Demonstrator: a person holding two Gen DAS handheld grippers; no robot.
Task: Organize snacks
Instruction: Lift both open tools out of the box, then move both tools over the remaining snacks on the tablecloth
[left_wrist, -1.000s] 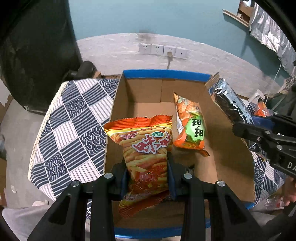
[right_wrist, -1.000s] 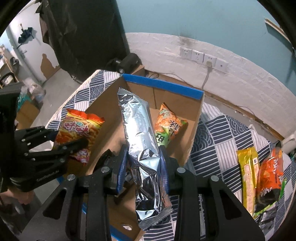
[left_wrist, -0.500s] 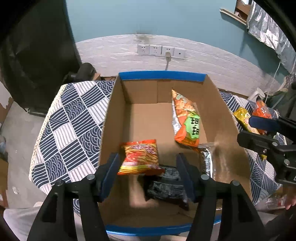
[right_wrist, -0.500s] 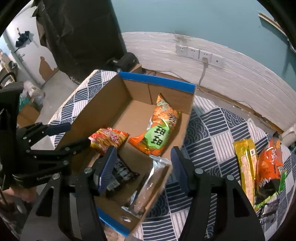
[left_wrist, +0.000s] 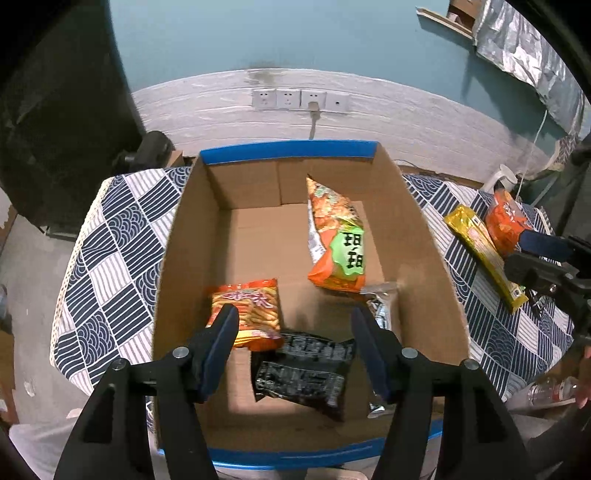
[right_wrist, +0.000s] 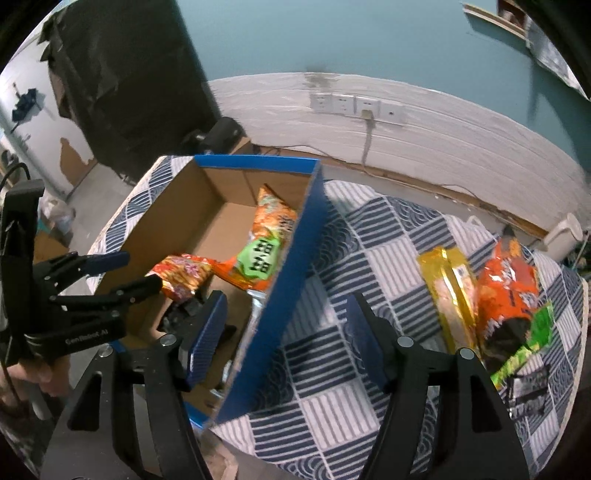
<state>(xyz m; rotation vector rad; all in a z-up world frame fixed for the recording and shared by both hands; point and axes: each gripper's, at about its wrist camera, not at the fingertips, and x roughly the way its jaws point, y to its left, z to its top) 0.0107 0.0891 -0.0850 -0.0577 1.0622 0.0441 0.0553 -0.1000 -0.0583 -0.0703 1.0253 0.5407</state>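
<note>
four snack bags (left_wrist: 334, 242) lie in the box (left_wrist: 424, 229). left gripper (left_wrist: 291, 343) hangs above it, parted and empty. right gripper (right_wrist: 286, 334) straddles its blue wall, jaws opening, empty.

Your cardboard box (left_wrist: 417, 236) holds four packets lying flat, centre frame; the yellow packet (left_wrist: 480, 251) and orange packet (left_wrist: 502, 221) lie outside, right.

The orange snack bag (left_wrist: 338, 240) at one o'clock in the box carries two green-backed characters, 甜甜. The left gripper (right_wrist: 98, 271) body reads "GenRobot AI". Other print is too small.
</note>
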